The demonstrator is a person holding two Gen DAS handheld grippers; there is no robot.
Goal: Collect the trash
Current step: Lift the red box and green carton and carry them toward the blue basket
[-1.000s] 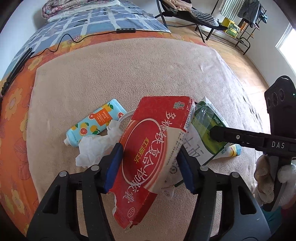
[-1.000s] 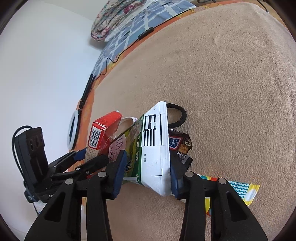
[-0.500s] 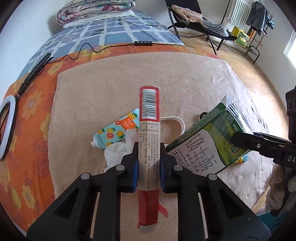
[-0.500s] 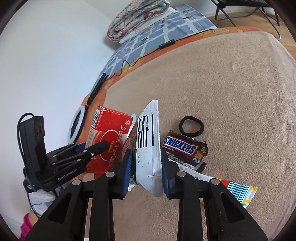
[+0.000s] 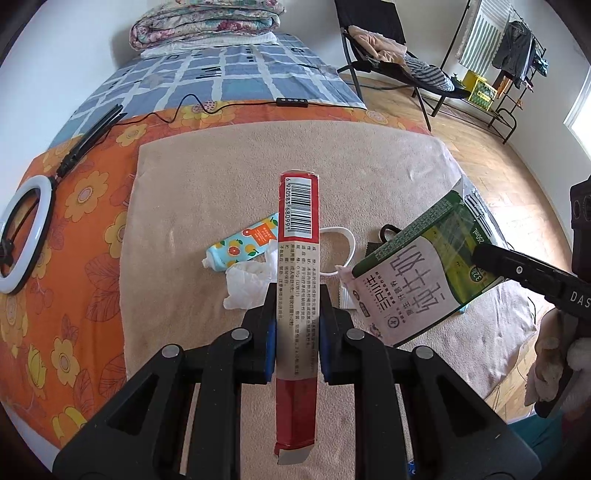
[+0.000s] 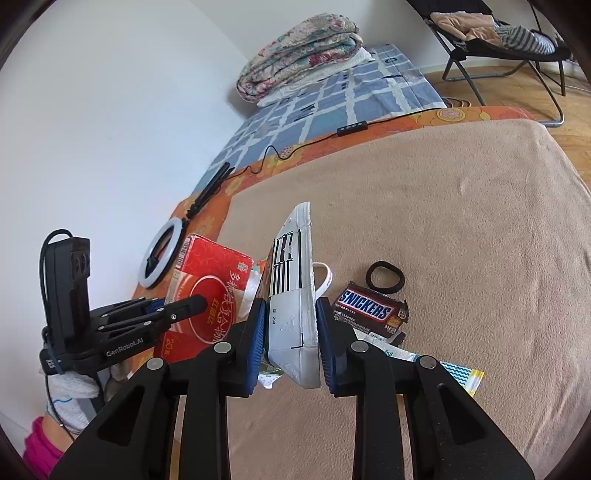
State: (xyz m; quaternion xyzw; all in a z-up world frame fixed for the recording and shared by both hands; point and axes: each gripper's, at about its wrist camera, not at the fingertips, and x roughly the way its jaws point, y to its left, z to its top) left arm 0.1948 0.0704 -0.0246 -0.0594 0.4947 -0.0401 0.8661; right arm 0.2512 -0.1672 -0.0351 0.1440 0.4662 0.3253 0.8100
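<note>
My left gripper (image 5: pixel 297 314) is shut on a flat red box (image 5: pixel 298 258), held edge-on above the beige blanket (image 5: pixel 221 177); the box also shows in the right wrist view (image 6: pixel 210 291). My right gripper (image 6: pixel 290 328) is shut on a green and white milk carton (image 6: pixel 291 288), lifted off the blanket; it shows in the left wrist view (image 5: pixel 424 273) to the right of the red box. On the blanket lie a fruit-print tube (image 5: pixel 243 245), a crumpled tissue (image 5: pixel 249 280), a Snickers wrapper (image 6: pixel 369 310) and a wavy-print wrapper (image 6: pixel 458 374).
A black hair tie (image 6: pixel 384 277) and a white band (image 5: pixel 345 243) lie on the blanket. A ring light (image 5: pixel 22 232) with cable lies on the orange floral sheet at left. A folded quilt (image 5: pixel 207 26) is at the bed's head. A folding chair (image 5: pixel 399 62) stands on the wood floor.
Both grippers have risen with their items. The left one turned the red box from face-on to edge-on. The carton has lifted clear of the Snickers wrapper.
</note>
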